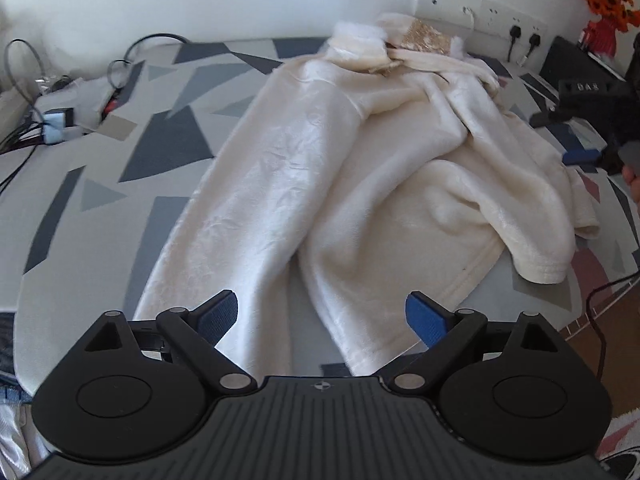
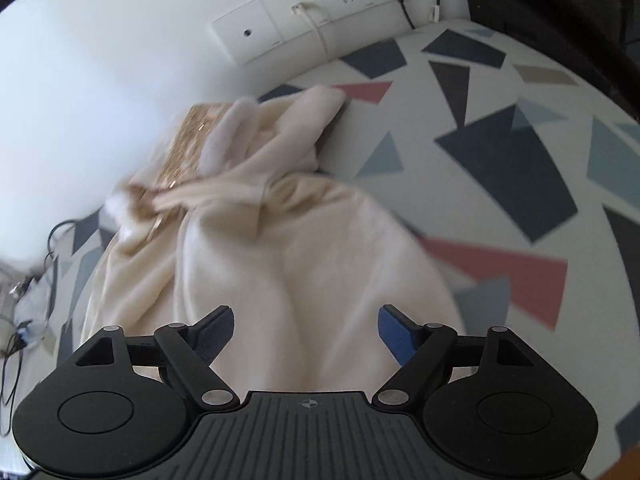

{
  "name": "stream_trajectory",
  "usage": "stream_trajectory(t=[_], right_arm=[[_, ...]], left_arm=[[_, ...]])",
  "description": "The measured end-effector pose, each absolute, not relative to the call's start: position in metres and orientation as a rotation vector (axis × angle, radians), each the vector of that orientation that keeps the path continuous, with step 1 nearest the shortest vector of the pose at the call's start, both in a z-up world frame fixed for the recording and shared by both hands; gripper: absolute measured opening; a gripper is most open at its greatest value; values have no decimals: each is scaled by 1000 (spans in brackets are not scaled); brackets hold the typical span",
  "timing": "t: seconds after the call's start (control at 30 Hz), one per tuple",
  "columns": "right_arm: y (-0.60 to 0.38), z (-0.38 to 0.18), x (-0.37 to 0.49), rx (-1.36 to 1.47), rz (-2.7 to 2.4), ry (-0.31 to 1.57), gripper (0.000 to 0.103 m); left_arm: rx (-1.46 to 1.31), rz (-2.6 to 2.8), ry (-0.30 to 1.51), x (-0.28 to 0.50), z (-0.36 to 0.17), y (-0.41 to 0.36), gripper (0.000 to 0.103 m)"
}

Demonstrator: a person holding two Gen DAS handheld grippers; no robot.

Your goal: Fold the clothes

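**Ana:** Blue pads of the left gripper (image 1: 322,316) sit closest to the lens, spread wide with nothing between them. Just past them lie the hems of the cream fleece trousers (image 1: 280,184).

**Ben:** So where do the trousers run from there?

**Ana:** Away from that gripper, toward the wall sockets (image 1: 480,14). Both legs point back at it and the waist lies at the sockets' end, bunched with a gold sequinned piece (image 1: 424,36) on top. The garment rests on the patterned sheet (image 1: 120,152).

**Ben:** And the right gripper (image 2: 306,334)?

**Ana:** Also parted and empty, hovering over the bunched mid-section; its own view is blurred, so I cannot tell whether it touches the cloth. From the left view it shows at the garment's side, nearer the sockets.

**Ben:** Then the long axis runs hems-to-waist, straight out from the left gripper.

**Ana:** Yes. I judge the left is nearer the hems, the right nearer the waist, so a lengthwise fold would likely start there.
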State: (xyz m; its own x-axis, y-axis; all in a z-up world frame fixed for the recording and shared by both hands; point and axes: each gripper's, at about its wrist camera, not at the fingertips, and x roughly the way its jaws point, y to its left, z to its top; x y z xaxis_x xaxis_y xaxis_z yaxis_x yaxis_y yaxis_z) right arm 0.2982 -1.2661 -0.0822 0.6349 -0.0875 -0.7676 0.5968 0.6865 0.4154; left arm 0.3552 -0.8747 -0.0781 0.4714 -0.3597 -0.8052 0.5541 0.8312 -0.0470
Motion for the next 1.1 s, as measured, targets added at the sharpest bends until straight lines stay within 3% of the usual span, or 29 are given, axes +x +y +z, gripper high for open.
stream_trajectory(t=[0.33, 0.47, 0.53, 0.73, 0.83, 0.9, 0.93, 0.97, 1.1], right_arm=[[-1217, -66, 289, 742, -335, 777, 77], [-1210, -59, 280, 737, -327, 762, 77], [-1211, -59, 273, 737, -342, 761, 77], [-1224, -67, 256, 790, -394, 764, 77], [-1227, -71, 254, 802, -407, 767, 77], [-1228, -72, 255, 806, -406, 769, 77], [-1228, -72, 257, 804, -399, 769, 77], [-1228, -72, 259, 801, -393, 769, 77], [-1226, -68, 270, 775, -354, 768, 77]], left_arm=[[274, -421, 999, 364, -110, -814, 95], [213, -471, 1003, 363, -110, -811, 79], [201, -477, 1012, 364, -110, -810, 77], [268, -493, 991, 364, -109, -820, 82], [218, -507, 985, 369, -108, -821, 64], [211, -487, 975, 372, -104, -822, 43], [208, -470, 973, 373, -101, -823, 23], [197, -447, 970, 375, -98, -822, 11], [89, -393, 932, 377, -72, -808, 10]])
